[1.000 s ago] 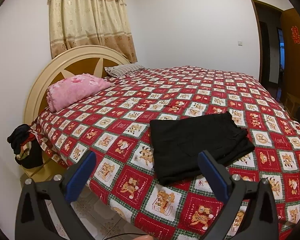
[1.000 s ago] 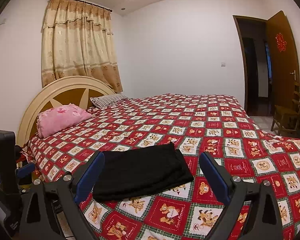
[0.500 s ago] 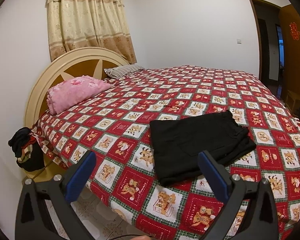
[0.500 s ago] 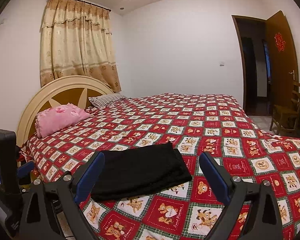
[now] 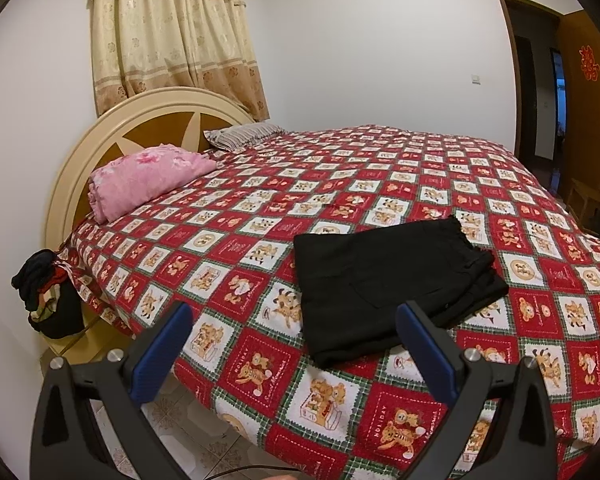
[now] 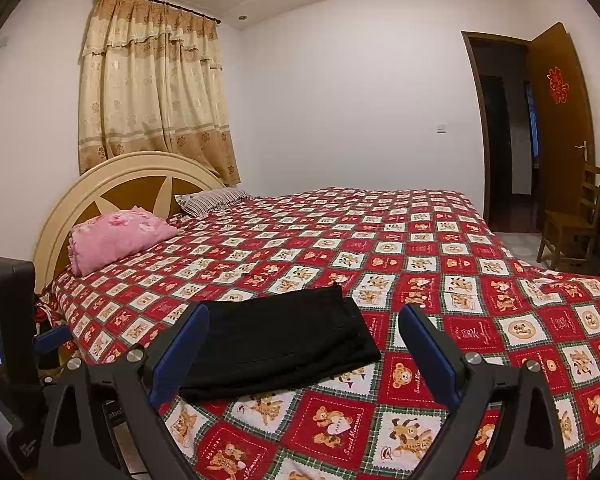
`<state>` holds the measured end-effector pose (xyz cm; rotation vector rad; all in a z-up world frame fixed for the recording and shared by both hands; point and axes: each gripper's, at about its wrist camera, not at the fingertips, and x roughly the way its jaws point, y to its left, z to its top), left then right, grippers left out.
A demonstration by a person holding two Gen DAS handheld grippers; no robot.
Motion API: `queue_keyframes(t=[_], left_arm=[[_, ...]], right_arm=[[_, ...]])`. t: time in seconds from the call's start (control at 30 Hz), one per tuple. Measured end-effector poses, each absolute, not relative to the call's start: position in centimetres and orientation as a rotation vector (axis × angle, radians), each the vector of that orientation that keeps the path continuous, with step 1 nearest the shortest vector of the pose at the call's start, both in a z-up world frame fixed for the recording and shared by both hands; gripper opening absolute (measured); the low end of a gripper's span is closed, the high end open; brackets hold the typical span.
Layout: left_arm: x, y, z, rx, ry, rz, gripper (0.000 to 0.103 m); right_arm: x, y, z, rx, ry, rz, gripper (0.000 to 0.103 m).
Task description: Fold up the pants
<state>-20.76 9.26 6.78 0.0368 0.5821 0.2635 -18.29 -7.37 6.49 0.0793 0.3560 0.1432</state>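
Black pants (image 5: 388, 284) lie folded in a flat rectangle on the red patterned bedspread (image 5: 340, 184) near the bed's front edge; they also show in the right wrist view (image 6: 276, 340). My left gripper (image 5: 294, 320) is open and empty, held back from the bed, with the pants ahead and to the right. My right gripper (image 6: 304, 320) is open and empty, just short of the pants. Neither touches the cloth.
A pink pillow (image 5: 148, 176) and a striped pillow (image 5: 240, 136) lie by the round headboard (image 5: 112, 132). Dark clothes (image 5: 48, 296) hang at the bed's left corner. A wooden chair (image 6: 572, 224) and an open door (image 6: 556, 120) stand at the right.
Both grippers have drawn back and risen slightly from the bed; the pants lie unmoved. Both stay open.
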Motion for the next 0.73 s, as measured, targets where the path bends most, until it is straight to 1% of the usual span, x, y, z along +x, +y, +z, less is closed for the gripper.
queue_keyframes(t=[0.33, 0.73], left_arm=[[-19.8, 9.3, 6.0, 0.0, 0.641, 0.227, 0.103], [-18.8, 8.9, 5.7, -0.001, 0.639, 0.206, 0.103]], right_arm=[[-18.1, -7.8, 6.2, 0.083, 0.36, 0.124, 0.096], [-17.5, -7.9, 5.5, 0.087, 0.385, 0.111, 0.096]])
